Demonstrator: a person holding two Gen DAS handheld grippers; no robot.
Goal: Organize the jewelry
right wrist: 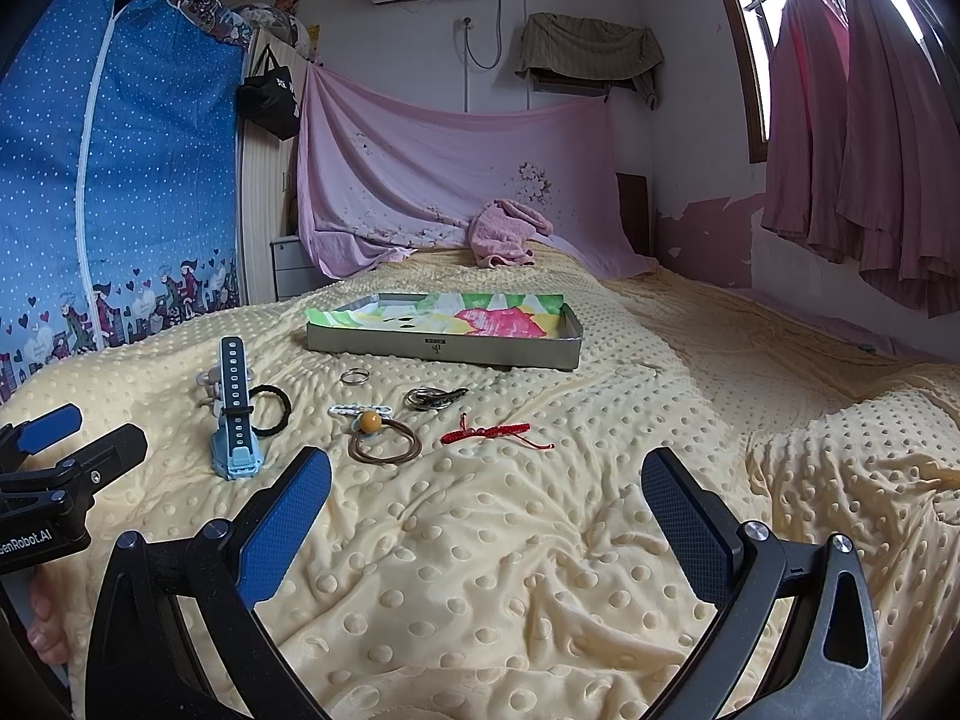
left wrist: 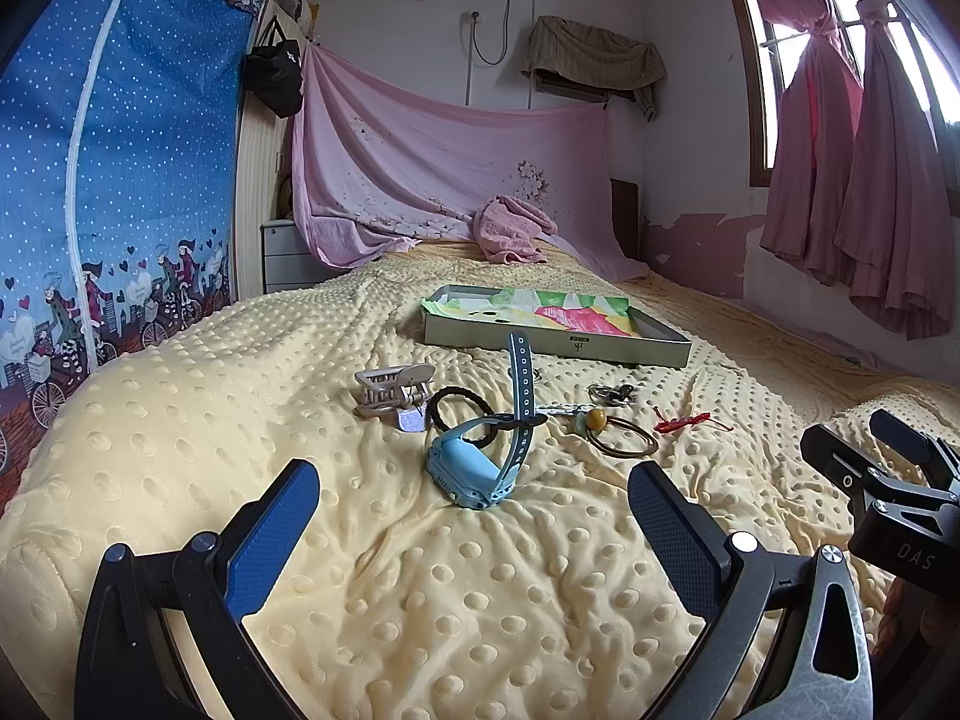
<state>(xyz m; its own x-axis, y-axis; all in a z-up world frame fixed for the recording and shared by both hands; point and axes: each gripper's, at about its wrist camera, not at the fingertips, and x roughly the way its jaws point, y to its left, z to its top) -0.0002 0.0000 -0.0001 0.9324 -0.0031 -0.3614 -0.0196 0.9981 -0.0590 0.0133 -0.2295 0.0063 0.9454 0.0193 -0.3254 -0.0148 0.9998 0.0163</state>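
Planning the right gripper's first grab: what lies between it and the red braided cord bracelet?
Only bare yellow dotted blanket. In the right wrist view, nothing sits between the open right gripper and the red braided cord bracelet.

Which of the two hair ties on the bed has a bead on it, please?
The brown hair tie, lying right of the blue watch, carries an amber bead. The black hair tie beside the watch is a plain loop.
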